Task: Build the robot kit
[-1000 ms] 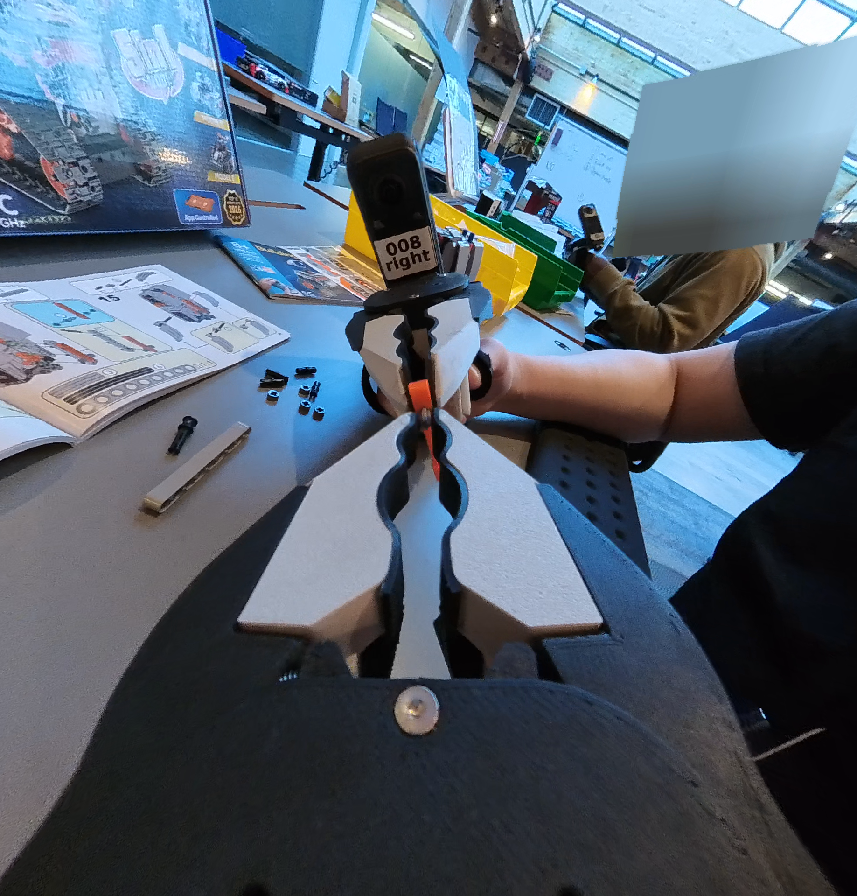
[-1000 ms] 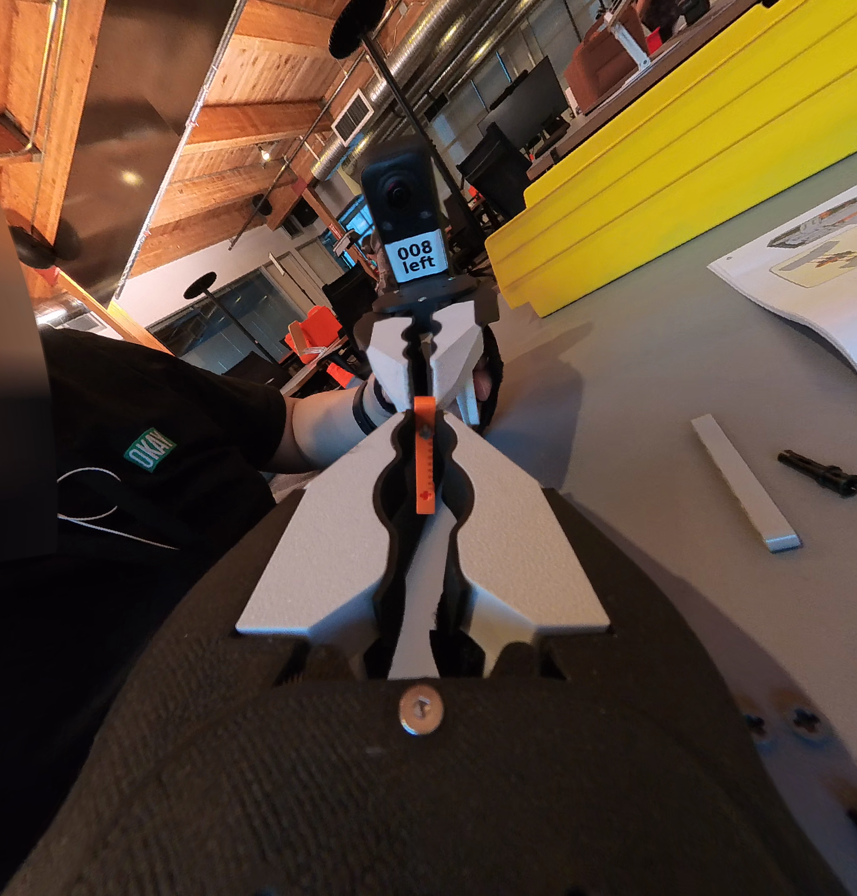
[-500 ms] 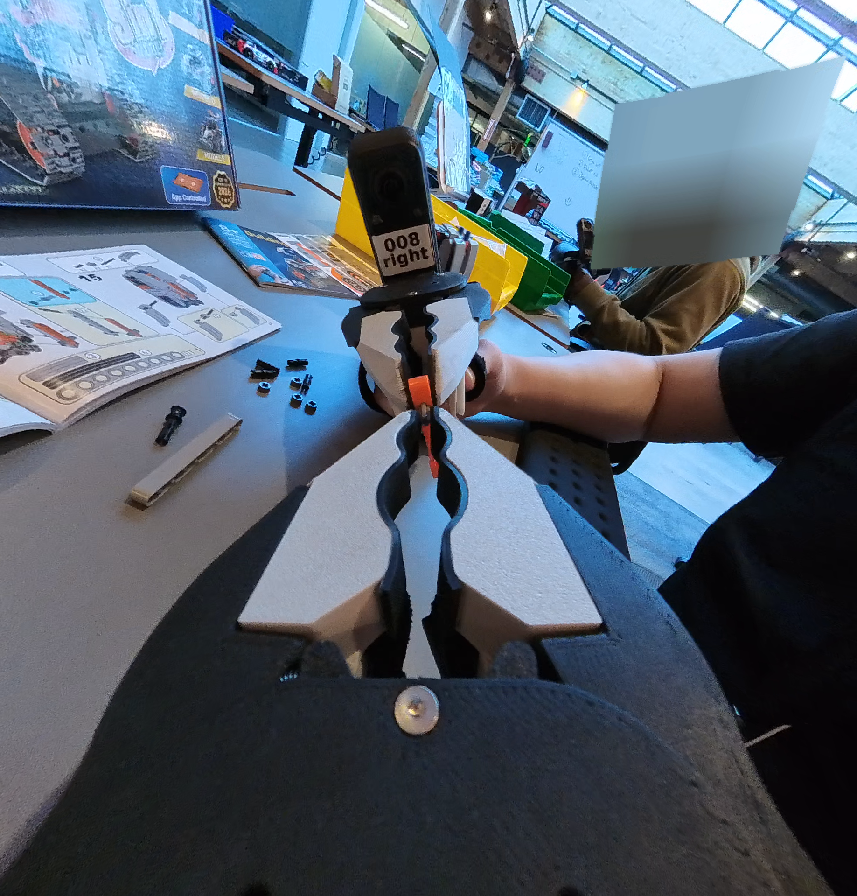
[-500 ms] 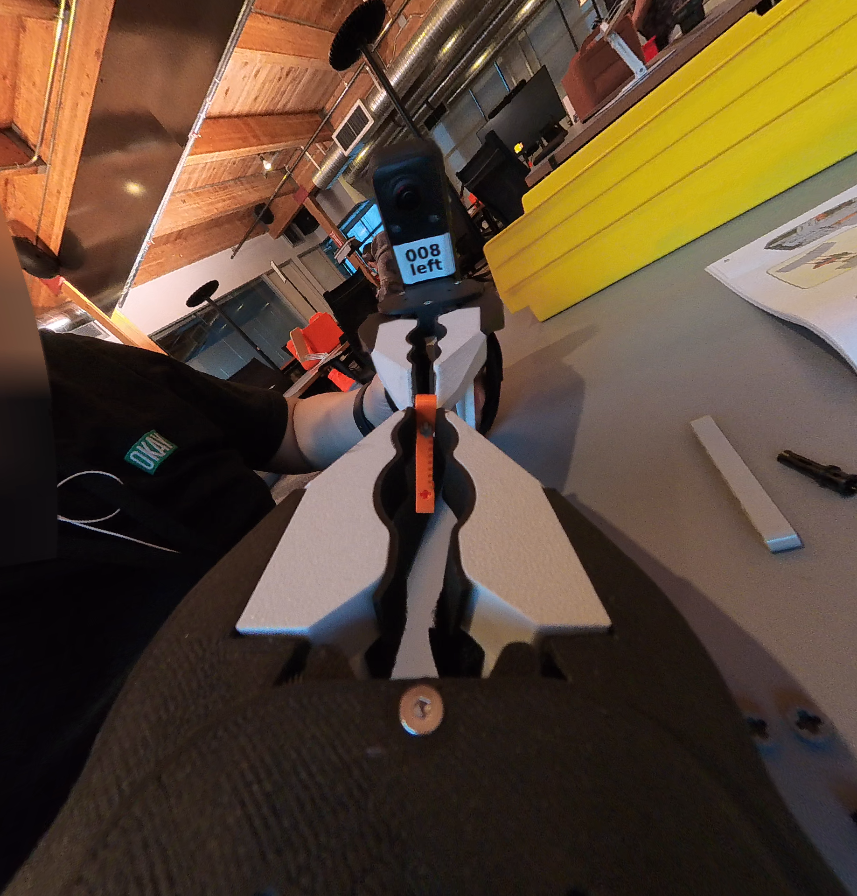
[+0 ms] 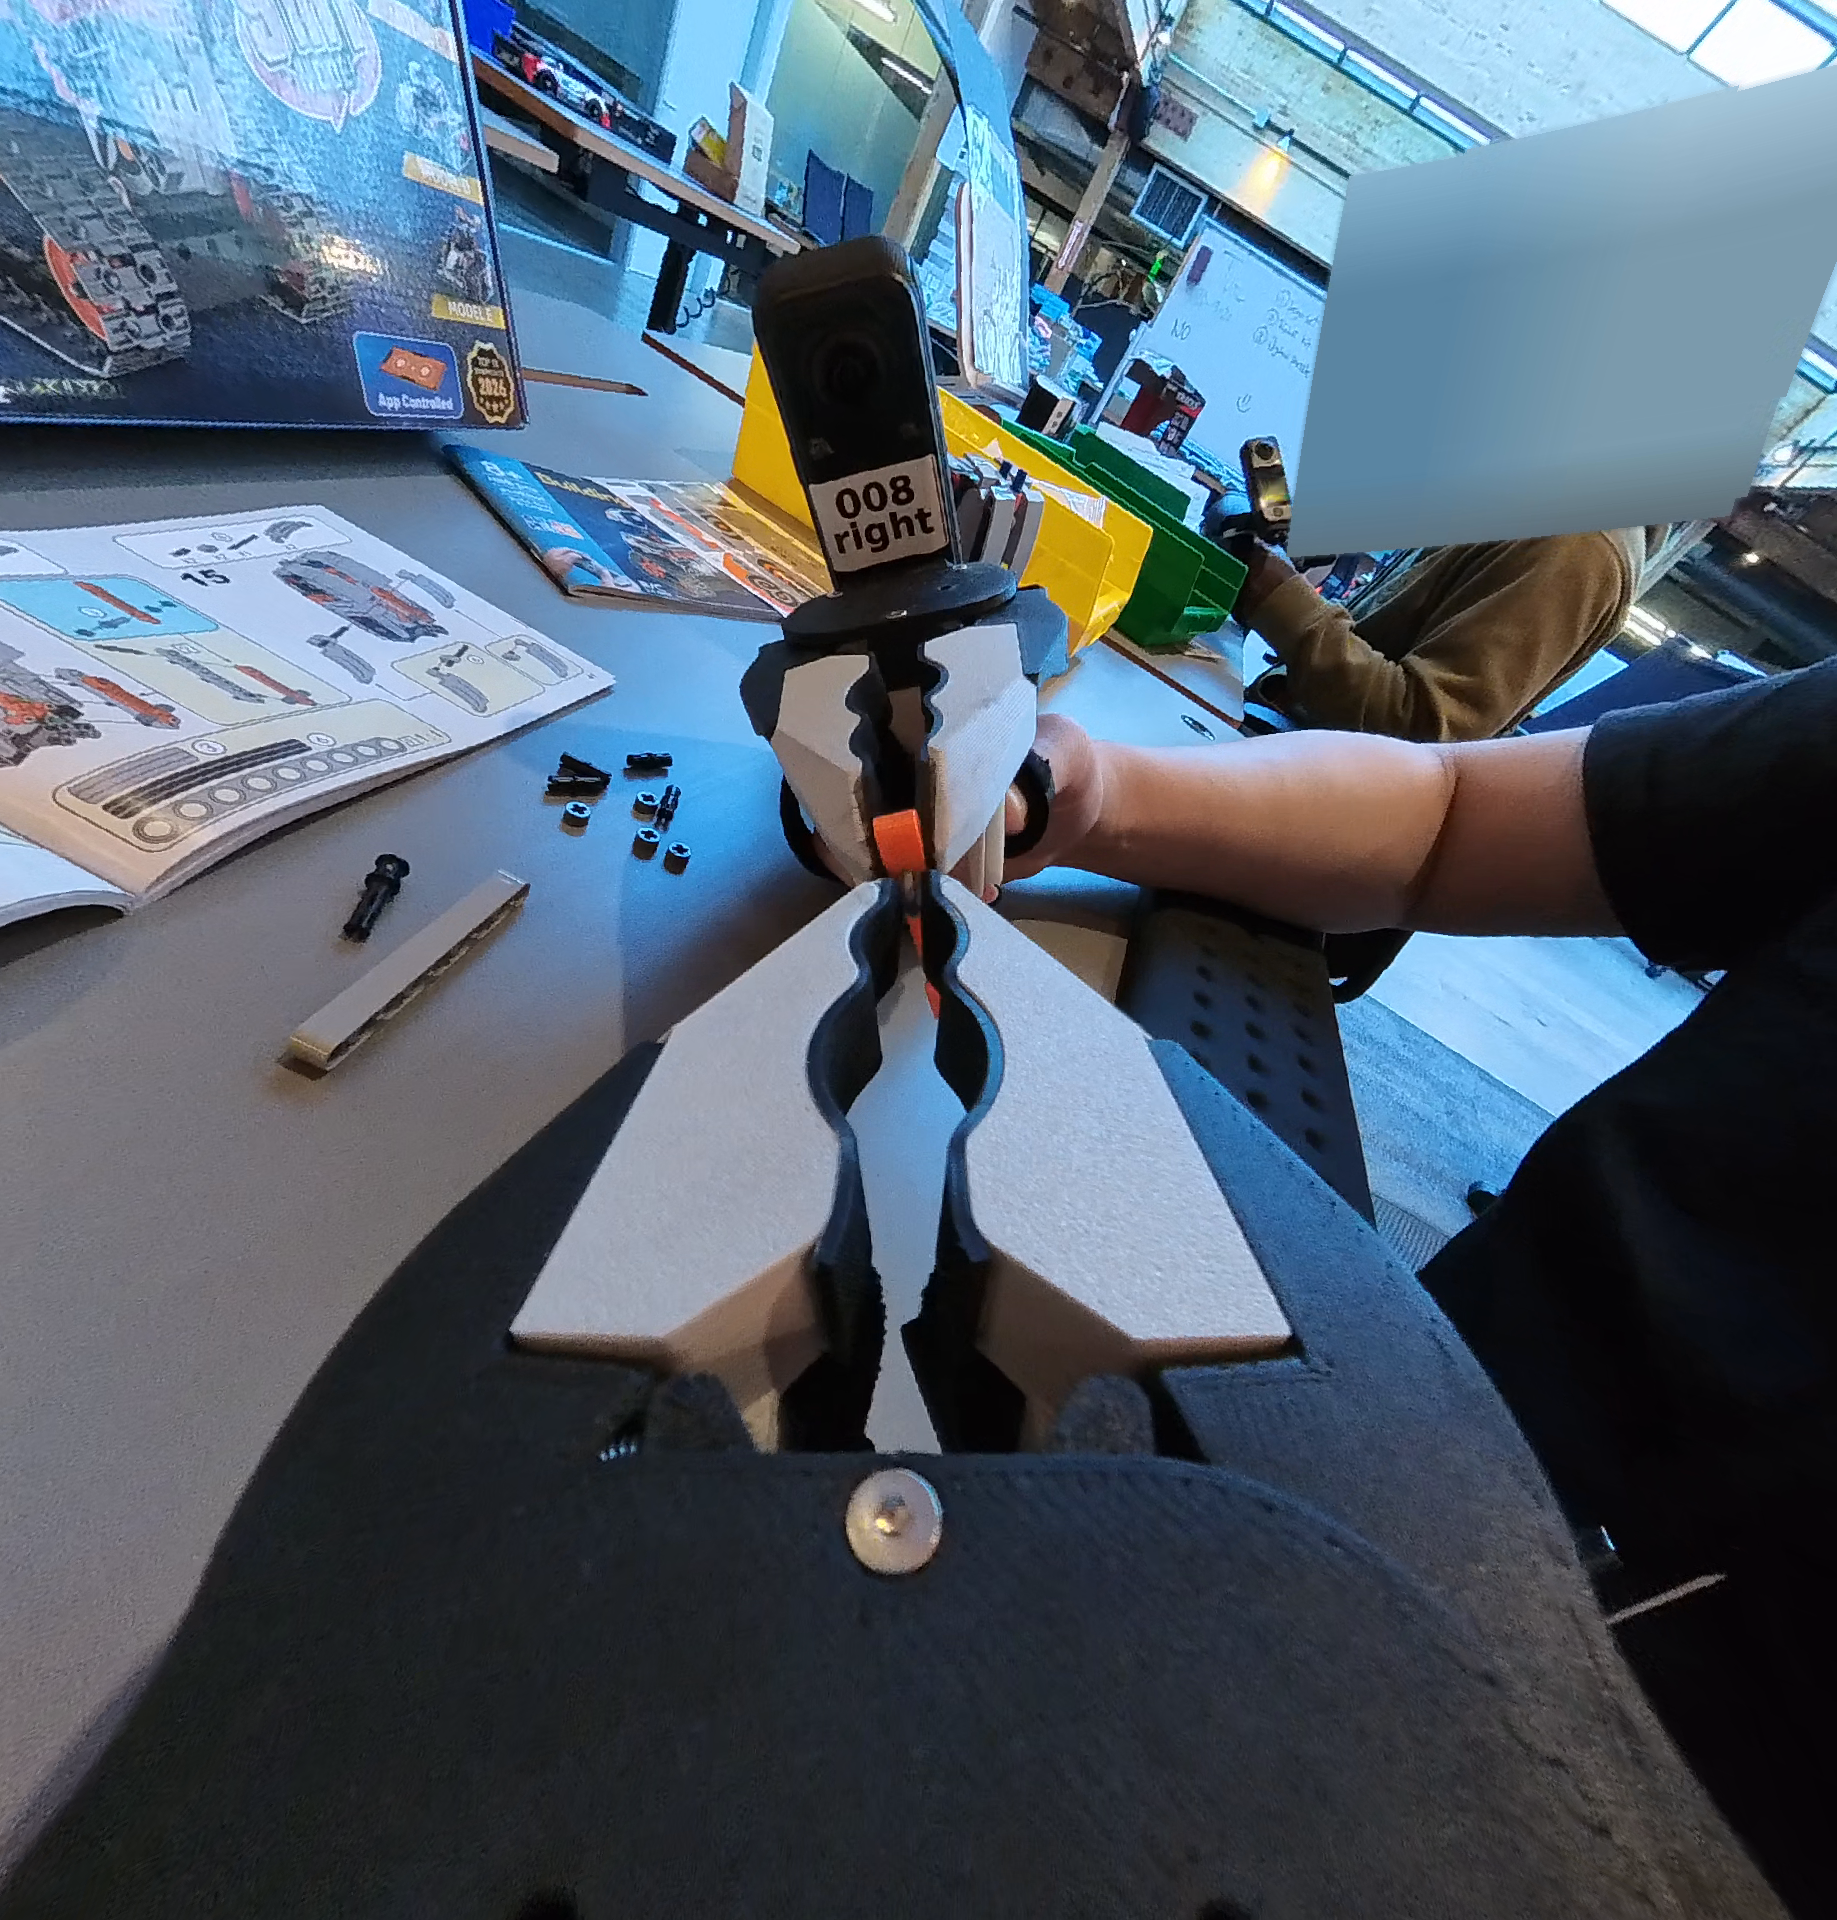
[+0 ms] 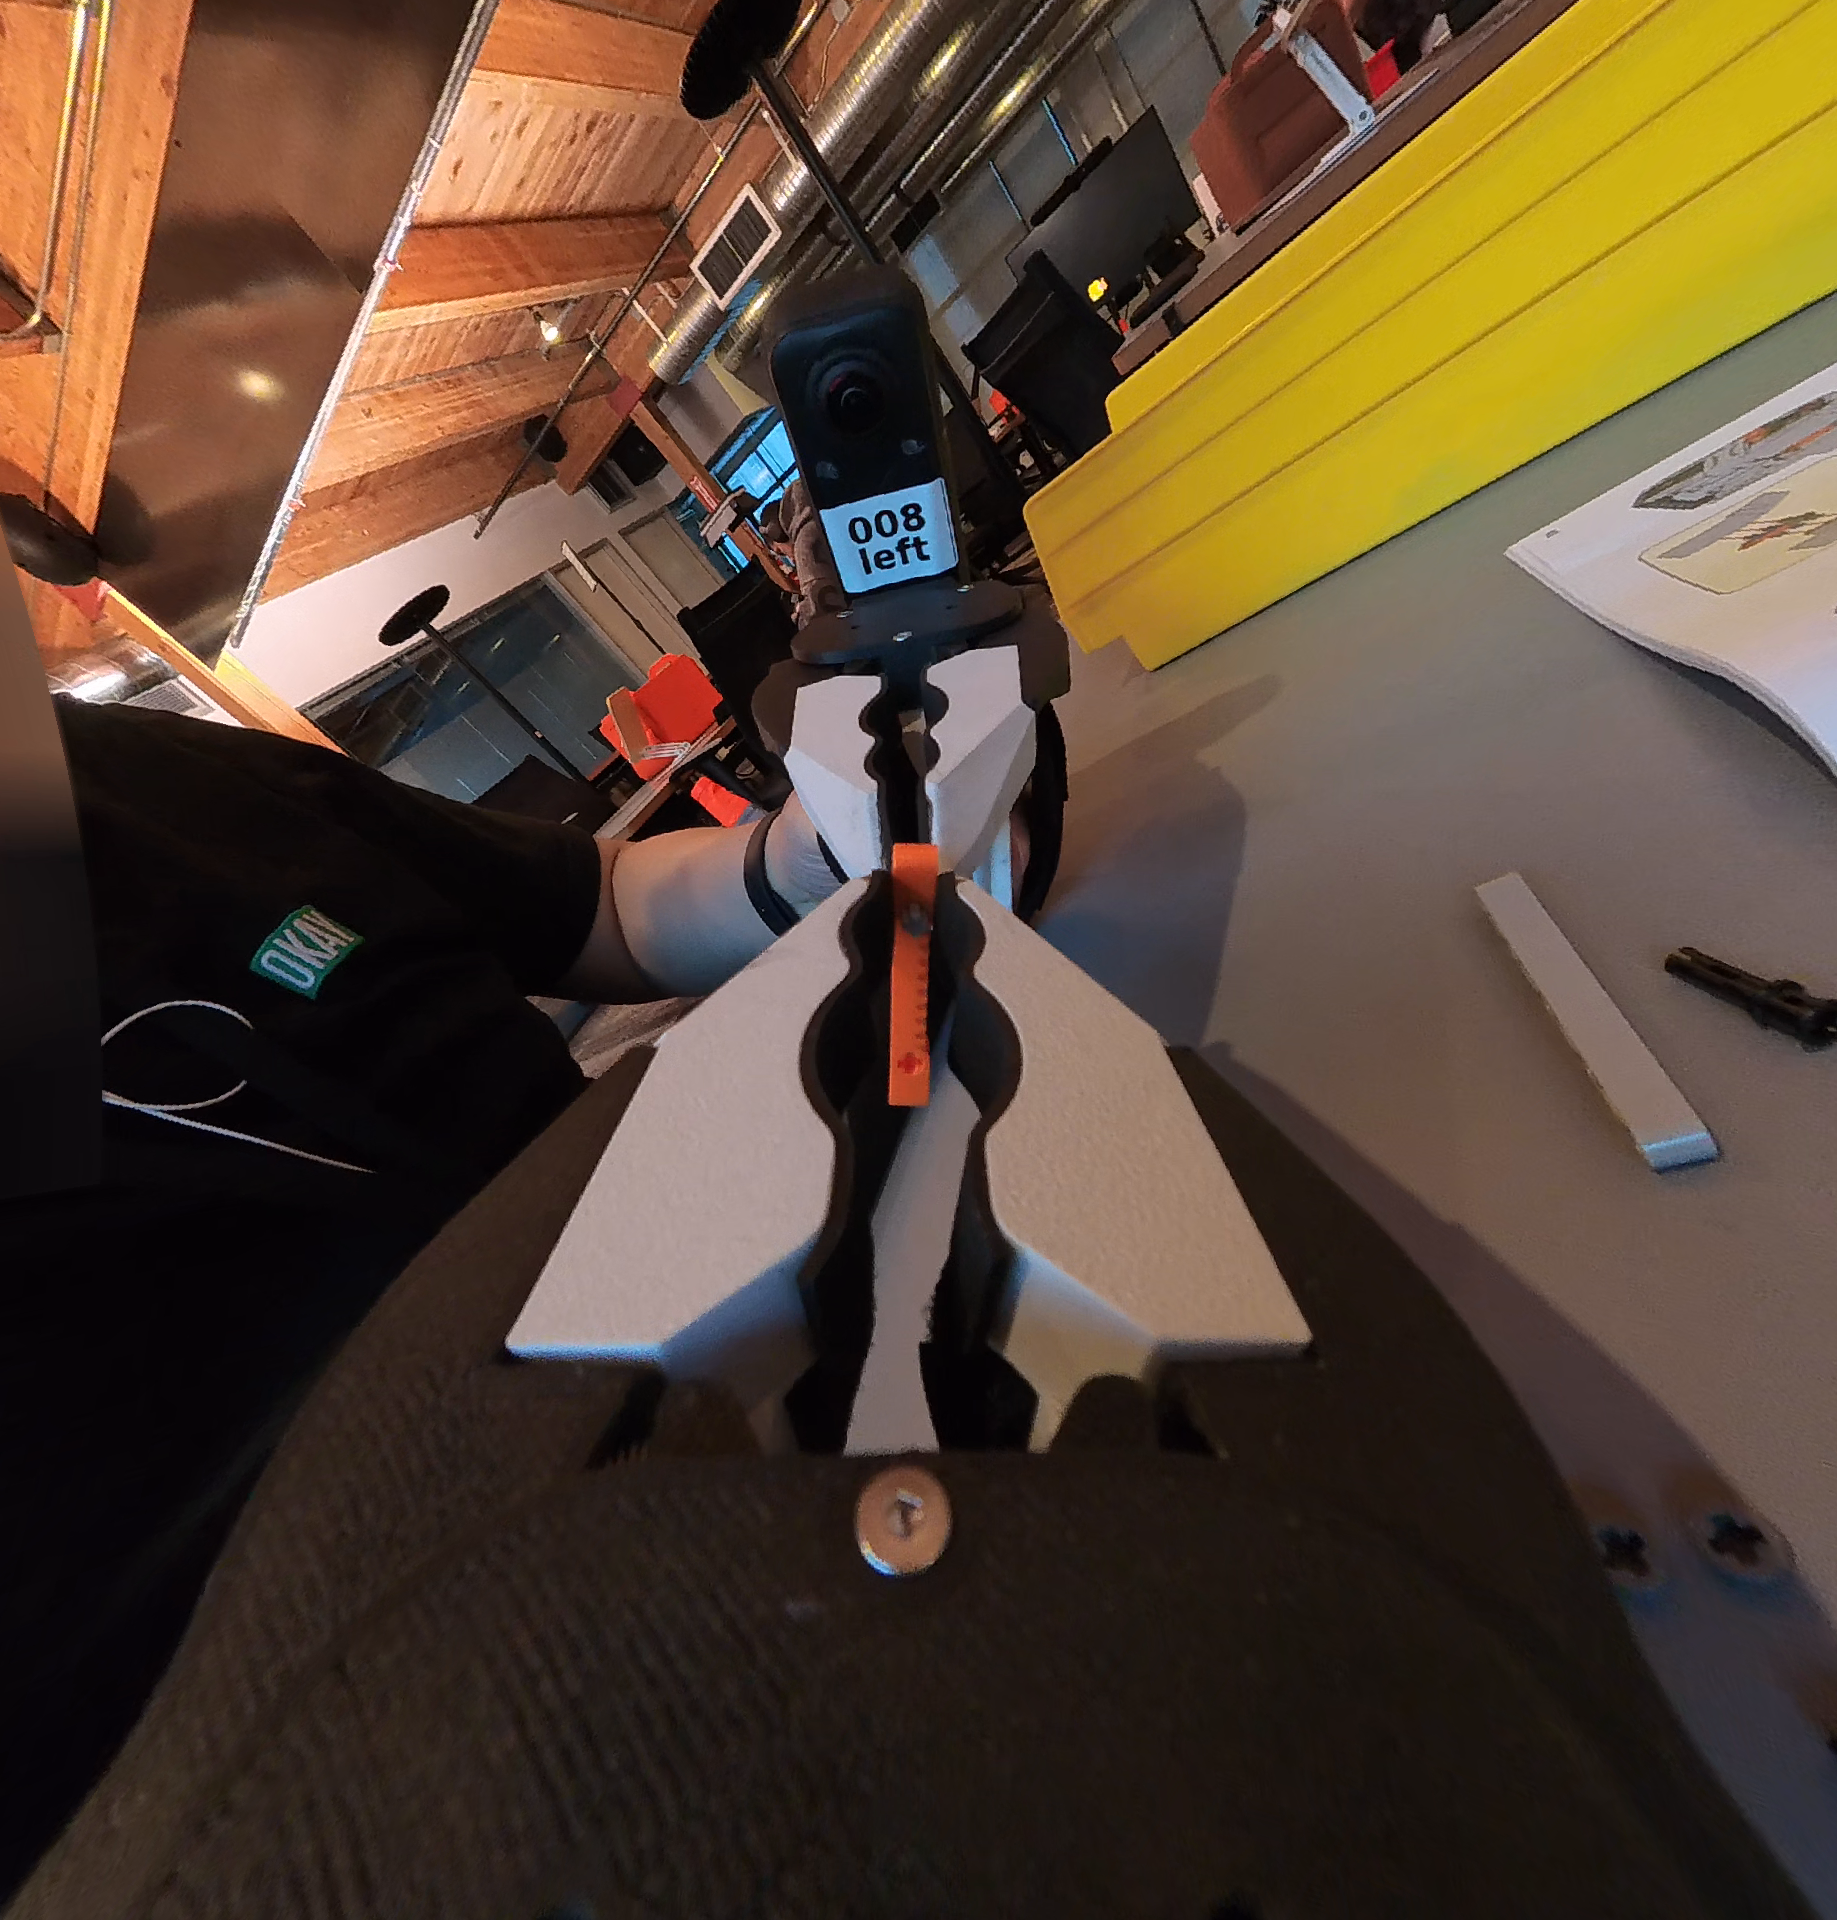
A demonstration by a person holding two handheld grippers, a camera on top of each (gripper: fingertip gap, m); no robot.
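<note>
My two grippers meet tip to tip above the grey table [image 5: 166, 1195]. A thin orange beam [image 6: 909, 1018] lies lengthwise between the fingers of my right gripper [image 6: 909, 883], which is shut on it; a small grey pin sits in the beam near the tips. In the left wrist view the beam's end [image 5: 898, 840] shows at the right gripper's tips, and an orange sliver runs back between the fingers of my left gripper [image 5: 898, 899], which is shut on it too. The left gripper [image 6: 909, 847] faces me in the right wrist view. A bare arm holds each tool.
A grey beam [image 5: 410, 971], a black pin [image 5: 374, 894] and several small black pins [image 5: 633, 800] lie left of the grippers. An open instruction booklet [image 5: 218, 675], a second booklet [image 5: 633, 530] and a toy box [image 5: 218, 208] lie behind. Yellow [image 5: 1049, 540] and green [image 5: 1153, 520] bins stand at the back. Left and right tips are no more than a few centimetres apart. Both grippers' tips are roughly 12 cm from the black pin [image 5: 374, 894]. The right camera catches it too, in the right wrist view [image 6: 1753, 991].
Both grippers stay tip to tip on the orange beam. The left wrist view has shifted slightly; the parts on the table have not moved.
</note>
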